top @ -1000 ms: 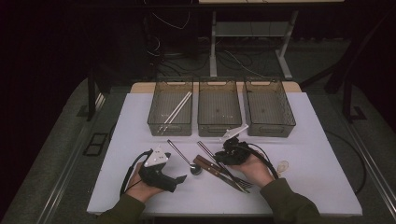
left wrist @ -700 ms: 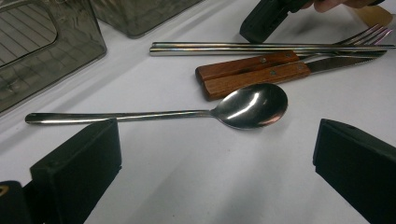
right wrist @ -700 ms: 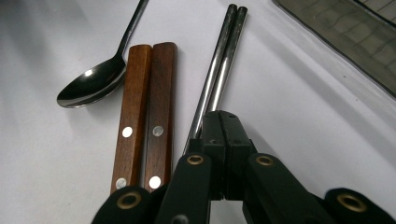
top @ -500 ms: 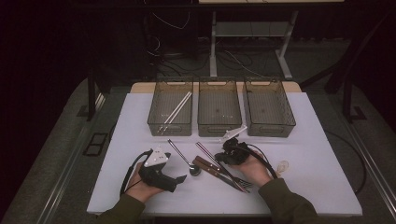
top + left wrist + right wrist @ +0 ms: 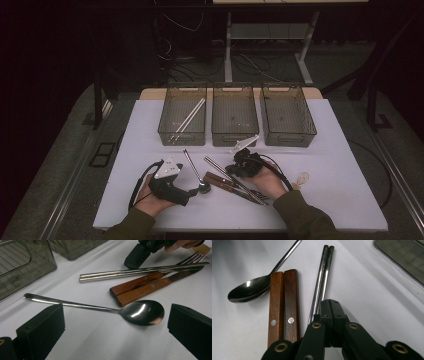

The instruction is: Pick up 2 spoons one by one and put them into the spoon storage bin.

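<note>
Spoon (image 5: 196, 172) lies left of knife handles (image 5: 220, 180), chopsticks (image 5: 222, 167) probably right.

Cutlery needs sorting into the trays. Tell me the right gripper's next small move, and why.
Probably open the right gripper and shift it sideways to straddle the chopsticks. Its jaws stand shut face to face with nothing visibly between them, and the chopsticks seem to run under one side, so a lift now would likely leave them on the table.
</note>
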`<action>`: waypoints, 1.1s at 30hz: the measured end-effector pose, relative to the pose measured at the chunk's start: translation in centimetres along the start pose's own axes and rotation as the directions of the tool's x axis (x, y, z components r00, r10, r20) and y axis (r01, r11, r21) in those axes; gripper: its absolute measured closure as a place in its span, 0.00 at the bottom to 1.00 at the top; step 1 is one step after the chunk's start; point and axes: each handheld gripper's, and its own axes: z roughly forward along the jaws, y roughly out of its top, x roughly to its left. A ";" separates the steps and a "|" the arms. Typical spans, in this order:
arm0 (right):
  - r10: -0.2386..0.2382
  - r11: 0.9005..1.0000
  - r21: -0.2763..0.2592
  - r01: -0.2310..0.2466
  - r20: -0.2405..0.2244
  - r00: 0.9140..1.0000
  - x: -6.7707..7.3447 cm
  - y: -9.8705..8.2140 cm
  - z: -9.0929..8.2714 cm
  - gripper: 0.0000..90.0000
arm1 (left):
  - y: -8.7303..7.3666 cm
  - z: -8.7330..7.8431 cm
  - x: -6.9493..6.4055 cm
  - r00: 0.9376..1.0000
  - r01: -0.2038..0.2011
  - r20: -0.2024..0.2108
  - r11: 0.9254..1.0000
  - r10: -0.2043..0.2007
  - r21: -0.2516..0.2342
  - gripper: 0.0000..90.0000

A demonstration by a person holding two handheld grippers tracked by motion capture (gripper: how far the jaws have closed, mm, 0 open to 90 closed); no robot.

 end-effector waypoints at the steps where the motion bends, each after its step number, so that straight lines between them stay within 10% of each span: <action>1: -0.004 1.000 -0.001 0.004 -0.008 1.000 0.1 0.0 0.0 1.00 | 0.0 0.0 0.0 1.000 0.001 0.000 1.000 -0.001 -0.001 0.00; 33: 0.021 1.000 0.001 -0.021 -0.058 0.998 0.9 -5.1 -5.0 0.92 | 0.0 0.1 -0.1 1.000 0.001 -0.001 1.000 -0.001 0.004 0.00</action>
